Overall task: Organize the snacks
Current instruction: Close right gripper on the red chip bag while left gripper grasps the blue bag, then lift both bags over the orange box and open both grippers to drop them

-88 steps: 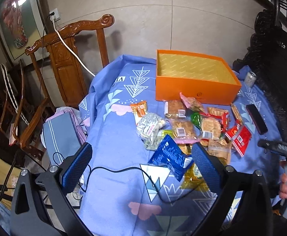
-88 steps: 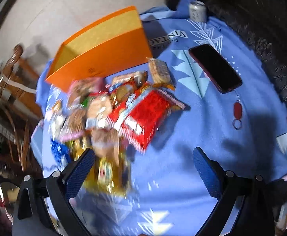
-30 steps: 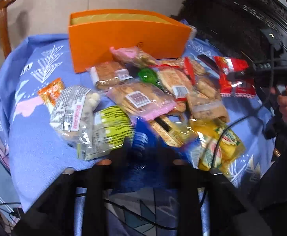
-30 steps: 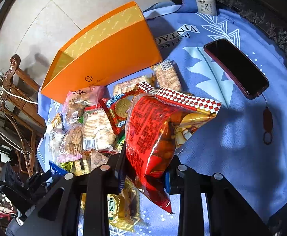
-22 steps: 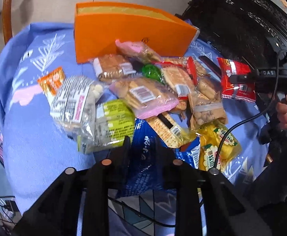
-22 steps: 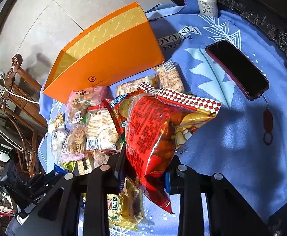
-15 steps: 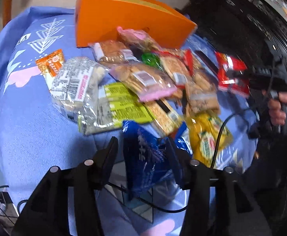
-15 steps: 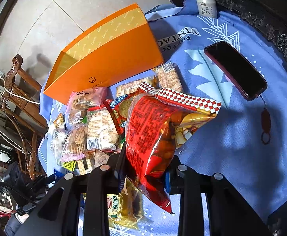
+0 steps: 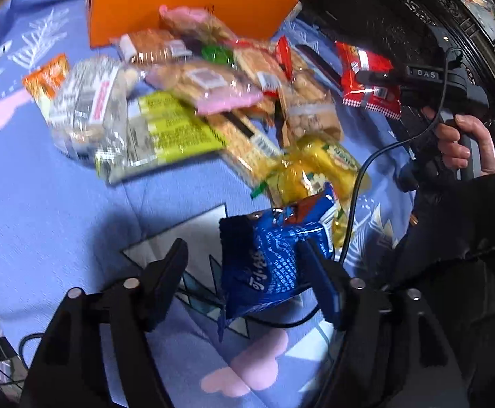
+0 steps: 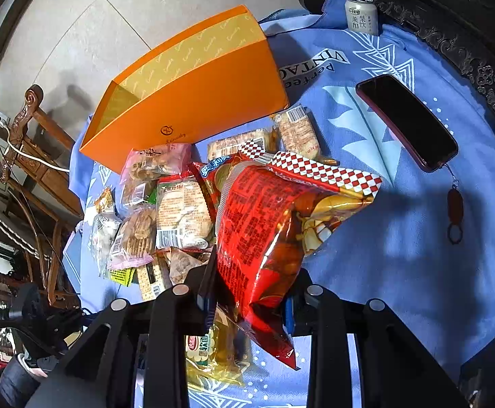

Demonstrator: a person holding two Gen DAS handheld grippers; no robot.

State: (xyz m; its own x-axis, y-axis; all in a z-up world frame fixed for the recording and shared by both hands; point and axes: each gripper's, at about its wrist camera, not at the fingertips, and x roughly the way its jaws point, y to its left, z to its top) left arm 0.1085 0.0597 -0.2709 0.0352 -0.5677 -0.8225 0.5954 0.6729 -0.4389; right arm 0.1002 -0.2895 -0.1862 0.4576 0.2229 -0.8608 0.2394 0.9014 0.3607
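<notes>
The left gripper is opening, letting a blue packet settle on the tablecloth, while the right gripper is clamping a red bag, seemingly bound for the orange box.

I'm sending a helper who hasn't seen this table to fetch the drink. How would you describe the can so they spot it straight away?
Start at the big orange box standing on the blue cloth. Look past its right end to the far corner of the cloth, beyond the dark phone, by the carved black furniture. The can stands upright there alone: small, silver and white, the only metal cylinder among flat crinkly packets.
</notes>
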